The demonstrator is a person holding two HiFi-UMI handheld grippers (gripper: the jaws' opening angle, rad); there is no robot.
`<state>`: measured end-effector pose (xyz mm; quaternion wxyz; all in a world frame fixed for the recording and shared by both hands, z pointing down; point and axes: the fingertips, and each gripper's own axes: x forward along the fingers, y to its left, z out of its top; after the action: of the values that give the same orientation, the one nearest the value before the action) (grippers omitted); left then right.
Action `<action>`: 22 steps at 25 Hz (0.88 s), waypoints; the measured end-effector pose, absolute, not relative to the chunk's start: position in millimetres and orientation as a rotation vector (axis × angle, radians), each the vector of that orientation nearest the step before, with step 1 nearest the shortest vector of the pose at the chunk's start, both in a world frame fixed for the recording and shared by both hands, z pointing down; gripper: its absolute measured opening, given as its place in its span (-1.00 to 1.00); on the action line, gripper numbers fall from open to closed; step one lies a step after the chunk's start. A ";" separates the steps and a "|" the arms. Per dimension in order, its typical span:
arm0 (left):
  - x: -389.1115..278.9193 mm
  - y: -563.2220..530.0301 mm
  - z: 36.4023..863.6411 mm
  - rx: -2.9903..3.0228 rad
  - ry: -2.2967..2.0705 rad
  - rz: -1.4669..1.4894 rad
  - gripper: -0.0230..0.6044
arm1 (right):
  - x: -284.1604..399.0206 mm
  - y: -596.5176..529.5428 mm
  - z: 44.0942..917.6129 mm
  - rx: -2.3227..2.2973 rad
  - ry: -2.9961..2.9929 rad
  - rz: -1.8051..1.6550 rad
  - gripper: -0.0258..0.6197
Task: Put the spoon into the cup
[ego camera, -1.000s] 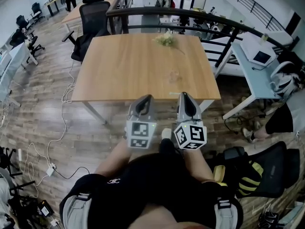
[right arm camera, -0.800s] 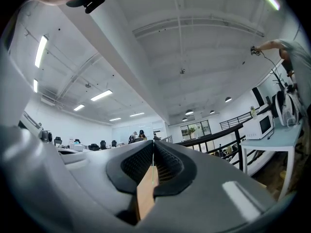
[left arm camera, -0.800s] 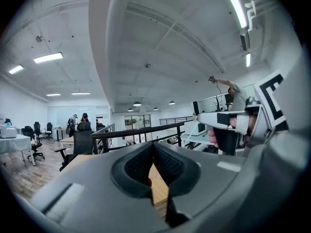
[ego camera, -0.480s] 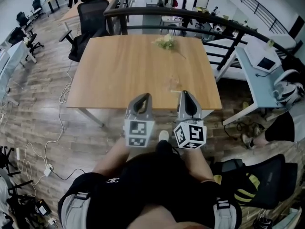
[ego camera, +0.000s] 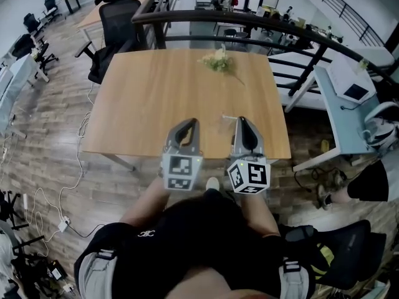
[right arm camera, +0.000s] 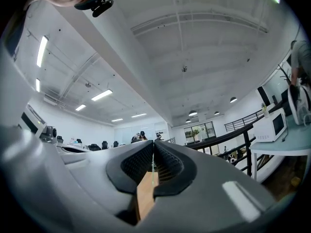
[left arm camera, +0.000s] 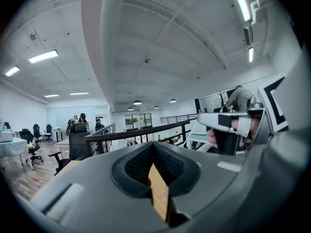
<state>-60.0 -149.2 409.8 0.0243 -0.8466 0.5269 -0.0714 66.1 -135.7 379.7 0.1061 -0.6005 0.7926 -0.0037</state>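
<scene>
In the head view a wooden table [ego camera: 156, 98] stands ahead. Near its front edge sits a small, faint, glassy thing [ego camera: 225, 119], too small to tell whether it is the cup or the spoon. My left gripper [ego camera: 191, 122] is held level over the table's front edge, jaws shut and empty. My right gripper [ego camera: 241, 120] is beside it, just right of the faint thing, also shut with nothing in it. In both gripper views the dark pads [left arm camera: 154, 152] [right arm camera: 153, 155] meet, with only a strip of tabletop below them.
A small bunch of flowers [ego camera: 218, 60] lies at the table's far middle. A black railing [ego camera: 249, 20] runs behind the table. An office chair [ego camera: 118, 23] stands at the far left, and a pale blue desk [ego camera: 349, 104] stands to the right. Cables [ego camera: 75, 167] trail on the floor at the left.
The table has come nearer in the head view. Both grippers, side by side and still shut, now reach over its front edge instead of hanging short of it.
</scene>
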 end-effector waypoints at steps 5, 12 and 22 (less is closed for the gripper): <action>-39.0 -193.2 399.7 -2.618 1.646 -0.212 -0.89 | 84.0 -178.9 374.2 -1.758 2.362 -0.004 -0.89; -5.7 -253.5 395.7 -2.601 1.702 -0.215 -0.89 | 118.1 -241.9 374.8 -1.721 2.413 -0.043 -0.89; 9.5 -292.3 408.9 -2.587 1.792 -0.294 -0.89 | 132.8 -290.2 384.7 -1.655 2.494 -0.084 -0.89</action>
<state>9.5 -292.3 408.9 -0.0096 -0.8184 0.5670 -0.0930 132.8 -290.2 384.7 0.0734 -0.5512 0.8306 -0.0280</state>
